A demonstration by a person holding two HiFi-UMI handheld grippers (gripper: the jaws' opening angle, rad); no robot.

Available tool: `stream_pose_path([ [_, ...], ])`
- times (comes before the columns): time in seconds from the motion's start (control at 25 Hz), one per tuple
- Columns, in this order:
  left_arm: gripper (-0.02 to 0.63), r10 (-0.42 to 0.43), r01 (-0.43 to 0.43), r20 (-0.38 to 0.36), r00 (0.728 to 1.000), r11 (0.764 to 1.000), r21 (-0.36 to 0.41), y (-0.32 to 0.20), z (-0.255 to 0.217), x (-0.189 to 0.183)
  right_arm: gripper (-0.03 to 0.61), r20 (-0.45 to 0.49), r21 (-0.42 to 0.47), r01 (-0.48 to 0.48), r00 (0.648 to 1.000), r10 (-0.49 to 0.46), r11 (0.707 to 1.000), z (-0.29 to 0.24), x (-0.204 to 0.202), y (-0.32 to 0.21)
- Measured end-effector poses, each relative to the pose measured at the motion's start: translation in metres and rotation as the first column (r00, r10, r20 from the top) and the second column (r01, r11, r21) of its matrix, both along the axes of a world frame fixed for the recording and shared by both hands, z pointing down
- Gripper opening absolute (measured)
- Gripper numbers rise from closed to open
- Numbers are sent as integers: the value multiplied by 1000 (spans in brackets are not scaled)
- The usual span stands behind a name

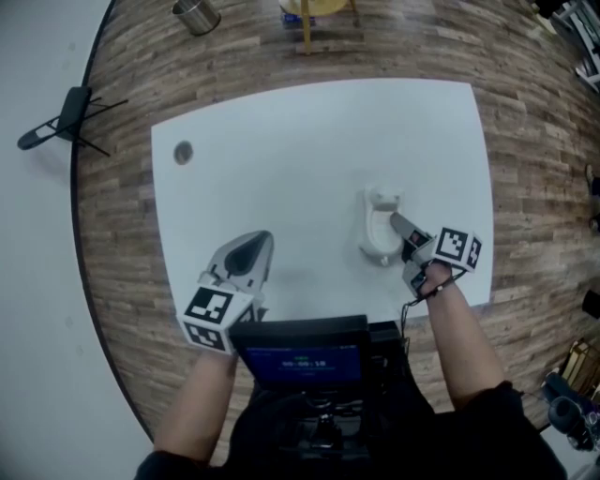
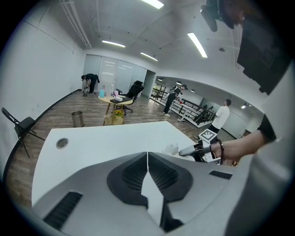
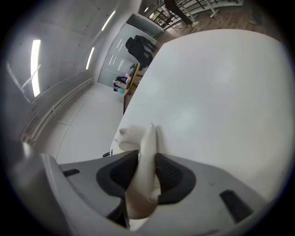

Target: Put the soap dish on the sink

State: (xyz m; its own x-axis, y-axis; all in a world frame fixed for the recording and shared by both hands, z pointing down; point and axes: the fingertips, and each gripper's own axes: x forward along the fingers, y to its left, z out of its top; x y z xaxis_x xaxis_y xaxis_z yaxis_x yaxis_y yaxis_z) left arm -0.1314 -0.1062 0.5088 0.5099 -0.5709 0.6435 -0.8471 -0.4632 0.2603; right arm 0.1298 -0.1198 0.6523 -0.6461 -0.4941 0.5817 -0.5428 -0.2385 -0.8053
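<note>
The soap dish (image 1: 378,239) is a white ceramic piece that stands on its edge on the white table (image 1: 309,141), right of centre. My right gripper (image 1: 400,228) is shut on its rim. In the right gripper view the dish (image 3: 146,147) is pinched between the two dark pads of the right gripper (image 3: 147,161). My left gripper (image 1: 253,251) hovers over the table's near left part, apart from the dish. The left gripper (image 2: 147,156) is shut, with nothing between its pads. From its view the dish (image 2: 171,148) and the right gripper (image 2: 190,150) appear to the right.
A round cable hole (image 1: 183,152) lies in the table's far left corner. On the wood floor stand a black folding chair (image 1: 66,117), a metal bin (image 1: 195,15) and a round wooden table (image 1: 314,9). Several people stand far off (image 2: 90,83).
</note>
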Motion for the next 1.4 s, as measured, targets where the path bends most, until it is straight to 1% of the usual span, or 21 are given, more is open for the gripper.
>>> stream_pose_path([
  [0.24,9,-19,19,6,1000,1000,2,8,-1,-9,124,0,-18,-16,1000,16,1000,3,1,1],
  [0.44,9,-27,27,8,1000,1000,5,16,-3,-12,124,-6,-4,-7,1000,7,1000,2,2,-1],
  [0.6,9,-42,42,14,999,999,8,21,-6,-17,124,-7,-13,-22,1000,22,1000,3,3,0],
  [0.8,9,-58,58,22,998,998,12,28,-9,-20,126,-7,-2,-10,1000,10,1000,3,4,0],
  [0.92,9,-64,64,26,998,998,14,32,-11,-23,129,-8,-14,-16,1000,16,1000,5,3,1],
  [1.2,9,-83,83,22,996,996,21,34,-14,-25,130,-16,-10,1,1000,-1,1000,6,4,0],
  [1.32,9,-88,87,24,996,996,21,36,-13,-27,130,-10,-23,-4,1000,3,1000,7,3,1],
  [1.4,9,-93,93,26,995,995,21,37,-13,-29,130,-2,-21,10,1000,-10,1000,7,3,0],
])
